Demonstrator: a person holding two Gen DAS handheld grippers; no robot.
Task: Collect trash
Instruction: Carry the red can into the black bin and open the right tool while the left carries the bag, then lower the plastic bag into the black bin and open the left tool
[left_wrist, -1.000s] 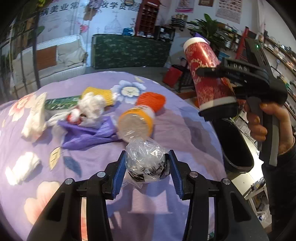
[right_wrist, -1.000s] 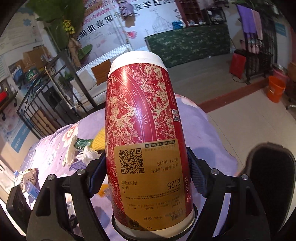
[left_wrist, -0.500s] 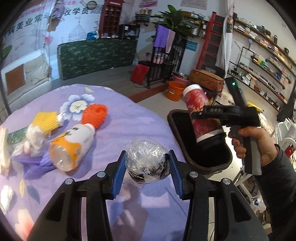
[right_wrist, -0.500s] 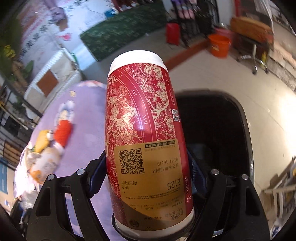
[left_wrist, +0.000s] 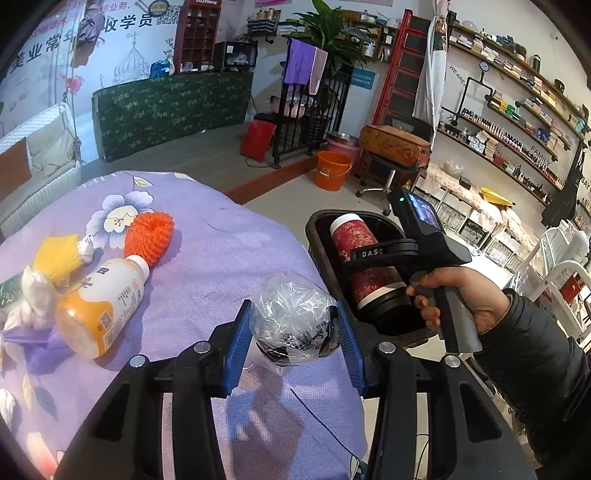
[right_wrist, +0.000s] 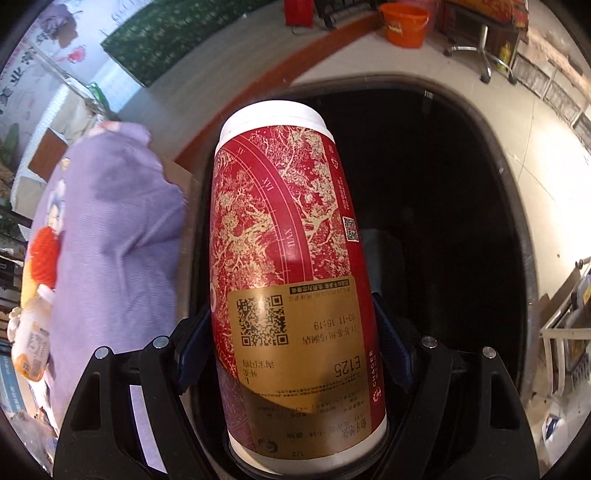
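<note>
The right gripper (right_wrist: 291, 354) is clamping a tall red paper cup with gold tree pattern and white base (right_wrist: 288, 266) around its lower half, holding it tilted over the open mouth of a black plastic bin (right_wrist: 517, 229) that is standing just beside the edge of the table covered in a purple floral cloth (left_wrist: 229, 251) (a person's hand (left_wrist: 461, 295) is gripping the handle). The left gripper (left_wrist: 291, 332) is pinching a crumpled clear plastic bag (left_wrist: 291, 321) between its blue pads above the cloth's near edge. An orange-and-white plastic bottle (left_wrist: 103, 299), an orange foam net (left_wrist: 149, 236) and a yellow foam net (left_wrist: 55, 254) are lying toward the cloth's left side.
</note>
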